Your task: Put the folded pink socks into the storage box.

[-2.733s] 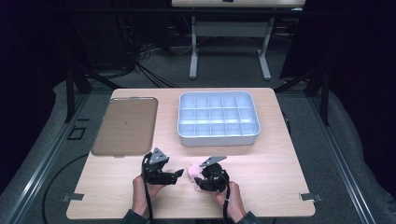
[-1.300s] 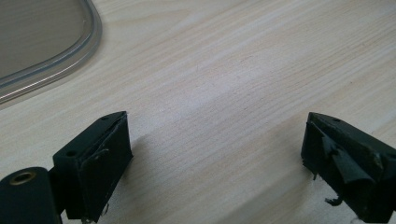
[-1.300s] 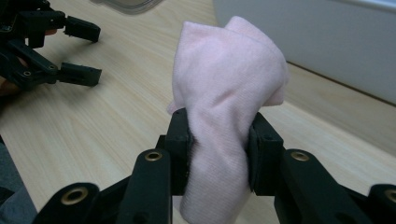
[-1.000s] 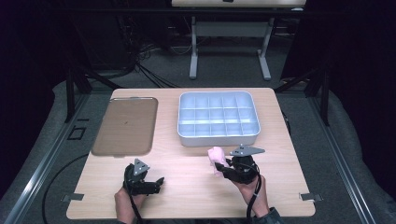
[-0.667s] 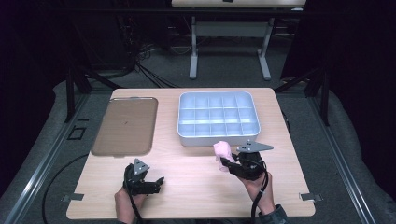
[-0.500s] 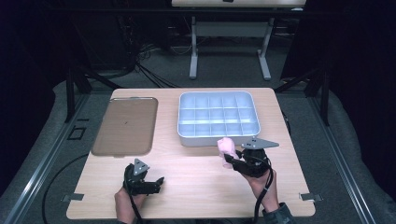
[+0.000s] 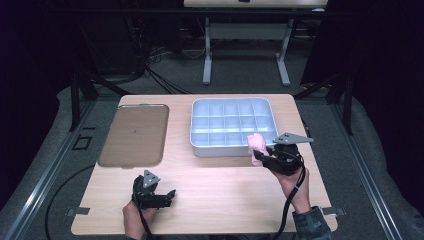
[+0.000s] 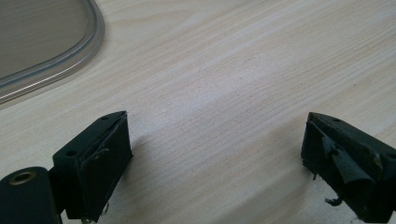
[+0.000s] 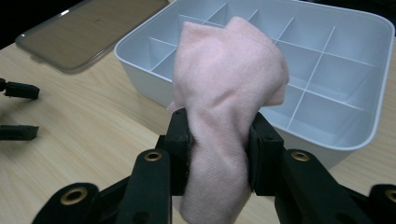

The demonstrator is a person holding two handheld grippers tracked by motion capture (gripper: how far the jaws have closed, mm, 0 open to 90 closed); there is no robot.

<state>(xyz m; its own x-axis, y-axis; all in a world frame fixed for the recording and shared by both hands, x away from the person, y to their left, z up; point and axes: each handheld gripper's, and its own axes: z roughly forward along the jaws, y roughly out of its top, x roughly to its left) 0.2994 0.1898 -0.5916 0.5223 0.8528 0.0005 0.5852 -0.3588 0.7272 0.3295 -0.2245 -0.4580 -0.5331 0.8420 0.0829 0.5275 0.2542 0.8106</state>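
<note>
1. Fingers of the right gripper [image 9: 218, 140] are clenched on a pink cloth [image 9: 224, 93]; the two black pads press its bunched middle from both sides, so the cloth stands up above the jaws and a short tail hangs below them. I judge that this grip at the middle keeps the soft bundle compact enough for one small compartment.
2. Table [image 7: 225, 200] space in front is taken by the white divided tray [image 7: 200, 142], and the cloth is held above its near right edge, not yet inside any compartment. Which cell lies just below it I cannot tell for sure, because the cloth hides that corner in the high view.
3. Lying flat to the left of the tray, well apart from both hands, is the brown lid [image 7: 132, 135], probably put aside so that the tray stays open from above.
4. Fingers of the left gripper [image 7: 155, 197] are released, standing wide over bare wood near the front edge with nothing between them; this hand seems only to wait.
5. Compared with the earlier frames, both grippers were together at the front centre with the cloth between them. Now the right one has carried it up and forward to the tray, while the left has drawn back to the near left.
</note>
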